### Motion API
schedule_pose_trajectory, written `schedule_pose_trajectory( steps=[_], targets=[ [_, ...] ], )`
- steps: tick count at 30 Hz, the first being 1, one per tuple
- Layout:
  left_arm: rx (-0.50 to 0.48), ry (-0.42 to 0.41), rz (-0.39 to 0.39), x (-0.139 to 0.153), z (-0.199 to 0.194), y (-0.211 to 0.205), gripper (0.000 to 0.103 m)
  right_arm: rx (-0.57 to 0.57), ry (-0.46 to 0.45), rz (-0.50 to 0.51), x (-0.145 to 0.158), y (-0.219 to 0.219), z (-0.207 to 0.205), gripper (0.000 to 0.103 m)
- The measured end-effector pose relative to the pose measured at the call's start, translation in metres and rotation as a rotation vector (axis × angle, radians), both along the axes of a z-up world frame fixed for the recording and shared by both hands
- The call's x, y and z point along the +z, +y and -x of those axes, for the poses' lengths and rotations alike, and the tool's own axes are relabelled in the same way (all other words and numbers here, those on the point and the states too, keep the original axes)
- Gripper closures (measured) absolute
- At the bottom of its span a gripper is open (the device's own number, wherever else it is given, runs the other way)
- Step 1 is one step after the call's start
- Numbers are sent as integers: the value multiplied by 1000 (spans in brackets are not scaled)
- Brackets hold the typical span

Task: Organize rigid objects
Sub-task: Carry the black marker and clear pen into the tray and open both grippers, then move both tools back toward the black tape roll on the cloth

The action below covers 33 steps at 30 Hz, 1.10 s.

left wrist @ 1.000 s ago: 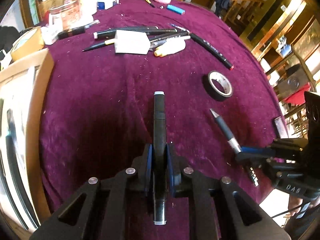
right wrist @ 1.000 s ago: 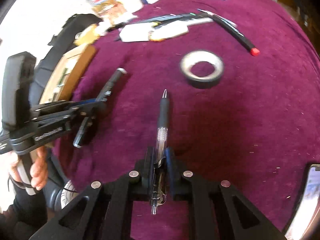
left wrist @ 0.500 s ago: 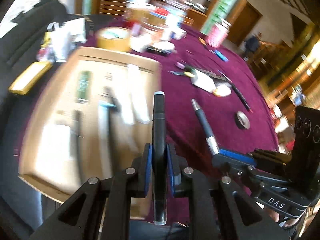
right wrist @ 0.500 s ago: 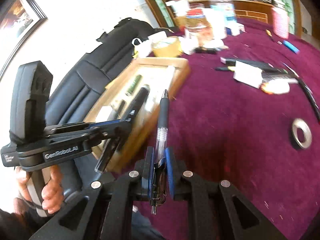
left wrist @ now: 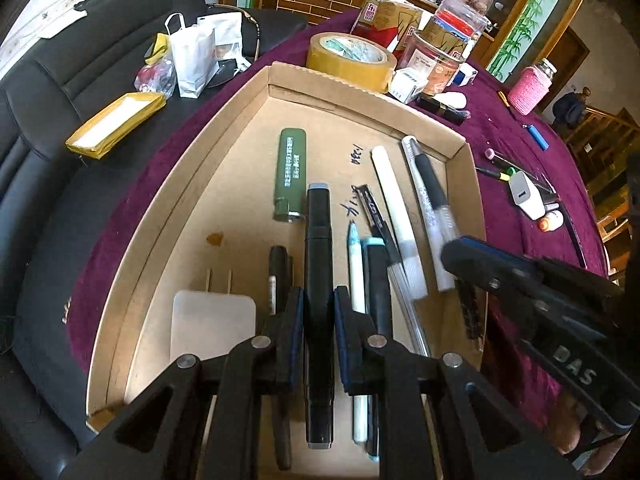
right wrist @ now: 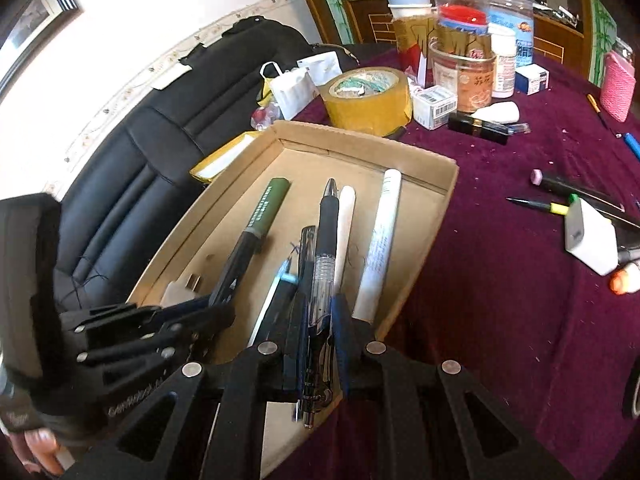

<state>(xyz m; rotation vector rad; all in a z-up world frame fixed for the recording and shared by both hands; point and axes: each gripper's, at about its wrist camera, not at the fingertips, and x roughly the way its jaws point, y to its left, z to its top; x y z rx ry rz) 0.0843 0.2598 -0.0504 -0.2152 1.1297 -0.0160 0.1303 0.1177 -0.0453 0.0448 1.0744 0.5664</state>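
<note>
Left wrist: left gripper [left wrist: 316, 312] jaws clamp marker [left wrist: 318, 264]; right gripper [right wrist: 320, 320] jaws clamp pen [right wrist: 325, 240], above tray [left wrist: 276, 76]. Lower flat, parallel to neighbours.

A black leather sofa [left wrist: 60, 92] lies left of the jaws, bearing a white paper bag [left wrist: 192, 60] and a yellow-wrapped packet [left wrist: 116, 124]. Far ahead stand jars [right wrist: 460, 76] and a pink knitted bottle [left wrist: 530, 92].

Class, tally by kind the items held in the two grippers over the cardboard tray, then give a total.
Black marker: 1
Clear-barrel pen with black grip: 1
Total: 2
</note>
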Motion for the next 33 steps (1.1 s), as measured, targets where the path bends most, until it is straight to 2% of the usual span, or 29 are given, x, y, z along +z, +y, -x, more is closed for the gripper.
schedule_pose_trajectory(
  steps=[3,7,11,16,20,22,23,25,26,29,30,31,33],
  targets=[
    [6,-1,-36,-3,-6,0,89,-11,3,9,-7,6,-11,90],
    [6,10,-33,-7,-11,0,89,-18,-12,35,-9,13,-16,90],
    [12,11,-31,-10,-12,-3,89,-30,11,50,-16,13,-23,90],
    [18,20,-35,-13,-15,-7,88,-28,38,27,-23,9,-28,89],
    [13,19,-24,-11,-15,-8,84,-17,51,4,-22,8,-29,88],
    [16,4,-26,-6,-12,-8,70,-13,73,-30,-22,4,-27,85],
    [19,-11,-27,-2,-9,-9,66,-11,78,-40,-20,0,-25,79],
    [29,-52,-35,9,-3,-11,54,4,51,-69,-12,-9,-16,74],
    [31,-79,-43,17,0,-15,51,7,34,-74,-7,-13,-11,70],
    [-4,-153,-40,39,9,-37,45,3,-81,-125,18,-42,14,54],
    [-26,-177,-34,45,11,-47,39,-16,-131,-142,28,-59,26,50],
    [-41,-192,-31,49,11,-55,33,-33,-151,-152,33,-69,31,48],
    [-80,-216,-25,56,12,-79,30,-107,-191,-208,42,-107,48,44]
  ],
)
